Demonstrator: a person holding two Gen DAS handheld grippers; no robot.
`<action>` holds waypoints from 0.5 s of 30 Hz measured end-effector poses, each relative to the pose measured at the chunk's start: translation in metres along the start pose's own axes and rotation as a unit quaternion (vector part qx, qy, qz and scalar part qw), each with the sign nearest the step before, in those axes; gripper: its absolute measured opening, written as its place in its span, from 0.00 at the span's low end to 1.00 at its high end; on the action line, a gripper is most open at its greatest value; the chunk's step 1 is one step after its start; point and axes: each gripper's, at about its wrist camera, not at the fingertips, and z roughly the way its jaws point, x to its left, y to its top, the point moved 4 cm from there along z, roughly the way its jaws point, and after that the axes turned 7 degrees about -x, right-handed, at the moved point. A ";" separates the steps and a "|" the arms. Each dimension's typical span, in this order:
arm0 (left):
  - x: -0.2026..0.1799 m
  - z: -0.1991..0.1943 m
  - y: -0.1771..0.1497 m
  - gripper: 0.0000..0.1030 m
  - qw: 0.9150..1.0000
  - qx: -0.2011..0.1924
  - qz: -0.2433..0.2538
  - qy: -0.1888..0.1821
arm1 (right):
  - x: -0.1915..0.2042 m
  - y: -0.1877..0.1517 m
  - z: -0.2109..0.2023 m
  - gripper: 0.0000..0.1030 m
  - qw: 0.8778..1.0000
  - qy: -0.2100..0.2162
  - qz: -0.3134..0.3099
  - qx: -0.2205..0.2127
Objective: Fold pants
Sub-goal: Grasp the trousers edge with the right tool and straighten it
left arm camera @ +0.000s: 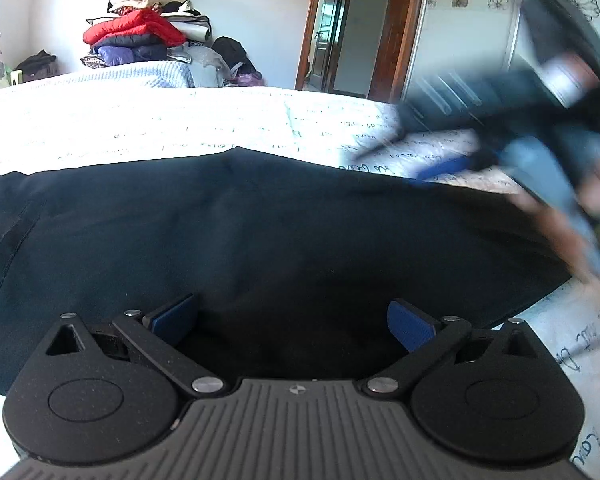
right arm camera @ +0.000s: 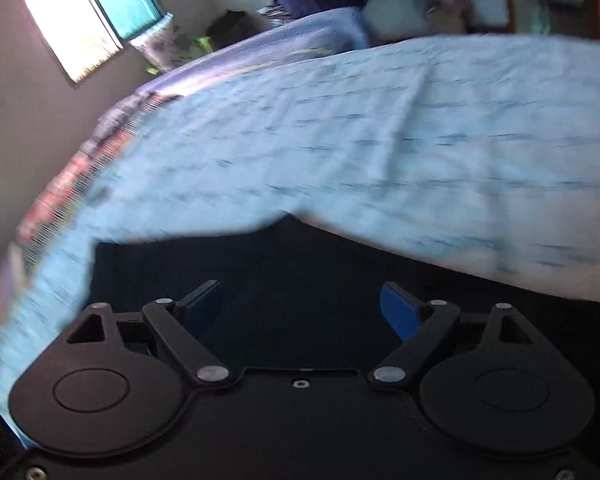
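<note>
Black pants lie flat across the bed, folded into a broad band with a pocket seam at the left. My left gripper is open and empty just above the pants' near edge. The right gripper shows in the left wrist view as a motion-blurred shape at the right, above the pants' right end. In the right wrist view the right gripper is open and empty over the pants, and the picture is tilted and blurred.
The bed has a white sheet with handwriting print. A pile of clothes with a red jacket stands at the far side. A doorway and a wardrobe are beyond the bed. A window is at the left.
</note>
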 end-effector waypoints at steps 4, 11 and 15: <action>-0.004 0.002 0.001 1.00 1.000 0.005 0.011 0.007 | -0.052 -0.046 -0.013 0.91 0.996 -0.067 -0.044 0.045; -0.008 0.004 0.002 1.00 1.000 0.009 0.021 0.017 | -0.085 -0.061 -0.059 0.97 0.997 -0.073 0.030 -0.012; -0.008 0.004 0.001 1.00 0.999 0.010 0.024 0.018 | -0.086 -0.079 -0.067 0.98 0.997 -0.074 -0.021 -0.033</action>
